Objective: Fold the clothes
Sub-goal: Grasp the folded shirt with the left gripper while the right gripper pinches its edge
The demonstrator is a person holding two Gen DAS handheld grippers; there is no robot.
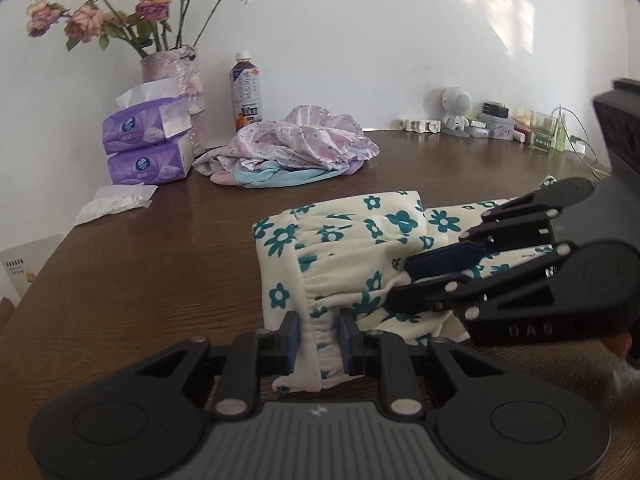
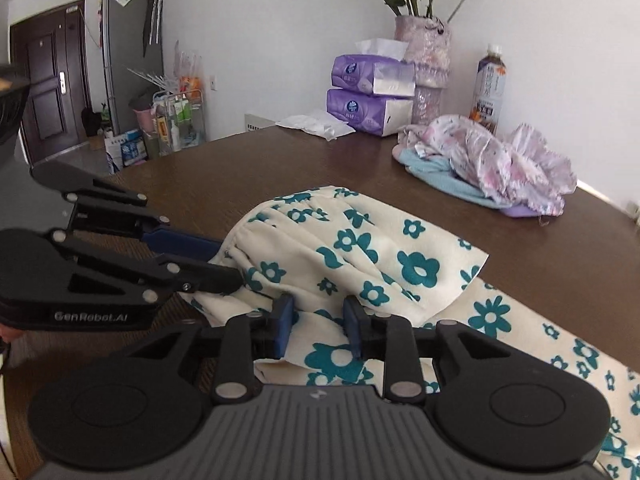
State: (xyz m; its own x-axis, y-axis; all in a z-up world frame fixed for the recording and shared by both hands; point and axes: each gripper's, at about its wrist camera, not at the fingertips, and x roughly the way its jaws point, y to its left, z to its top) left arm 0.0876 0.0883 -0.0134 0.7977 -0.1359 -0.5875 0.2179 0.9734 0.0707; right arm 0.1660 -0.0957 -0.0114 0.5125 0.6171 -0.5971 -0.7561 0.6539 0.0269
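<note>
One dark brown wooden table [image 1: 160, 264] carries the cream garment with teal flower print [image 1: 340, 240], partly folded. Left gripper [image 1: 319, 342] pinches its gathered waistband; right gripper [image 2: 318, 326], fingers slightly apart, straddles a fold.

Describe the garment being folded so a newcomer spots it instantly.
On the brown wooden table, skip the crumpled pink and blue pile by the back wall. Nearest the cameras lies the cream garment, gripped by the left gripper and right gripper. Only it carries bold teal flowers.
</note>
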